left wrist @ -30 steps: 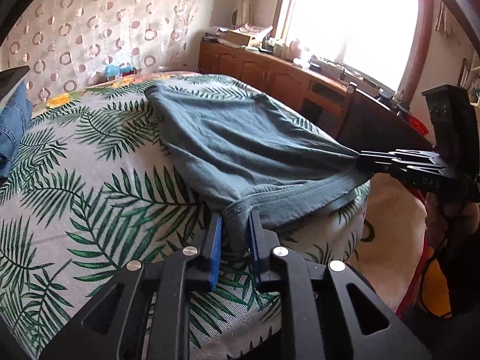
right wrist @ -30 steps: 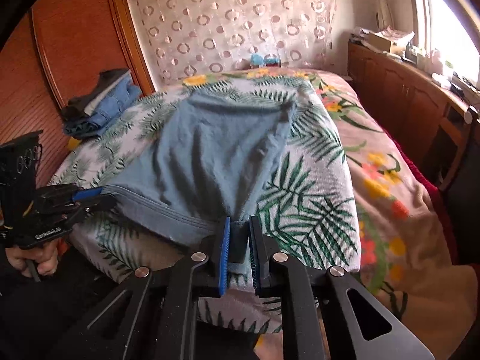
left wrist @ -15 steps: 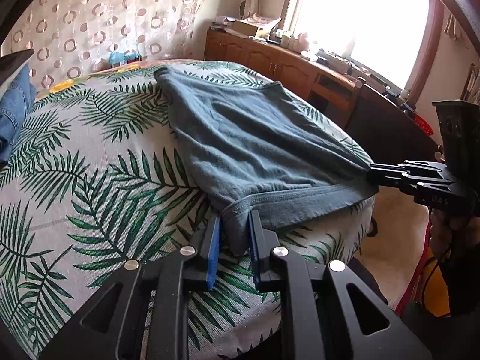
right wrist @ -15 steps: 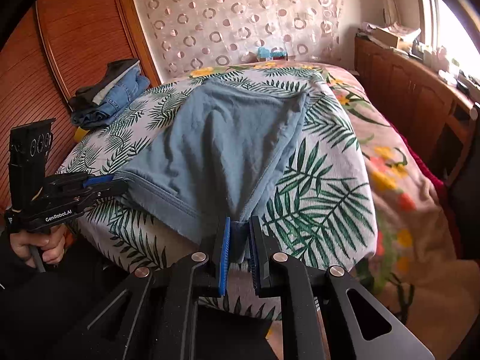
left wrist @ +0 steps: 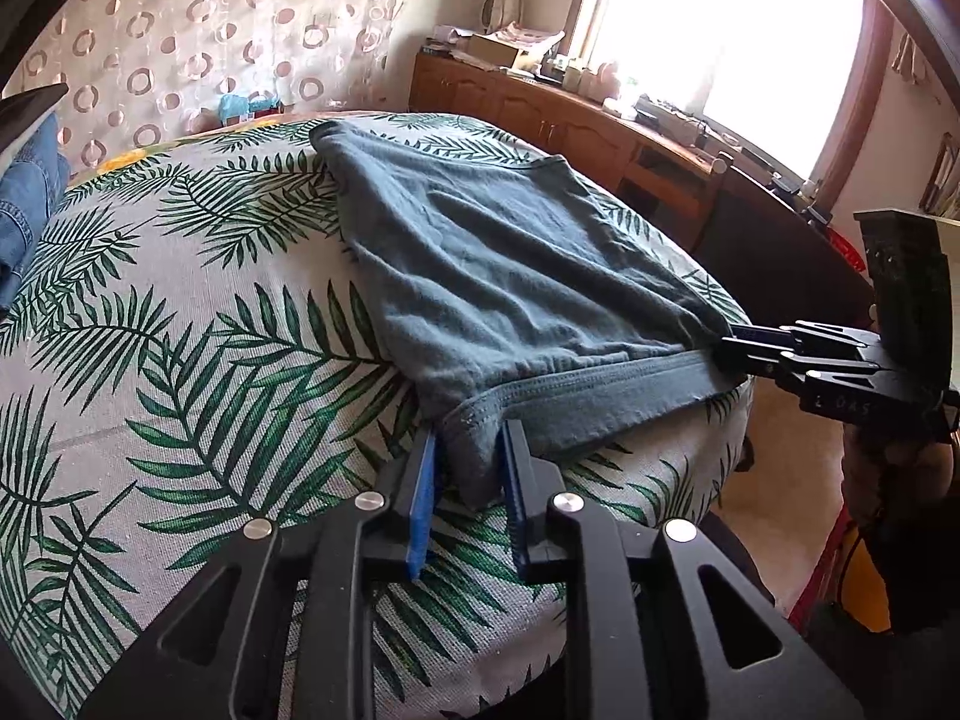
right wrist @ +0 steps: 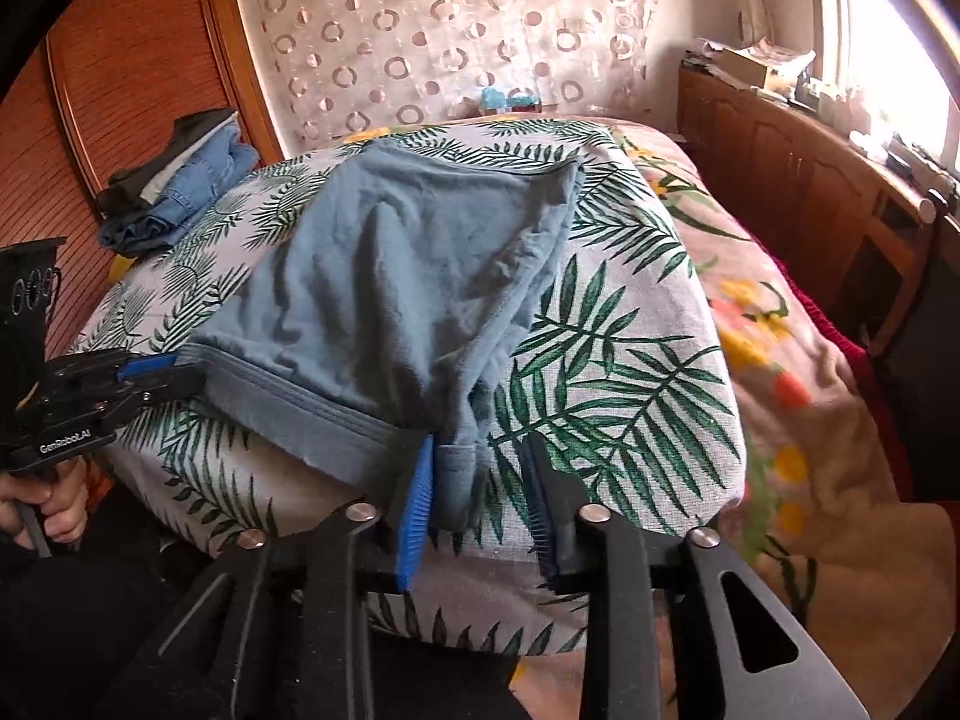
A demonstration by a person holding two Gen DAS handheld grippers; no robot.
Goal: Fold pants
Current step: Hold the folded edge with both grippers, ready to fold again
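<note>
Letting the pants (right wrist: 396, 276) settle flat on the bed (right wrist: 630, 372), we ease both claws apart, the right claw (right wrist: 480, 498) gaping around one waistband corner, the left claw (left wrist: 468, 468) narrow, barely pinching the other.

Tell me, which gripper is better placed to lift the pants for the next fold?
Left gripper: a corner of the pants sits snugly between its fingers, though its jaws are easing open. The right gripper is opening wider, the cloth loose between its fingers.

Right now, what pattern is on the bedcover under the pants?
Green palm fronds on a pale bedcover, clearest in the left wrist view.
</note>
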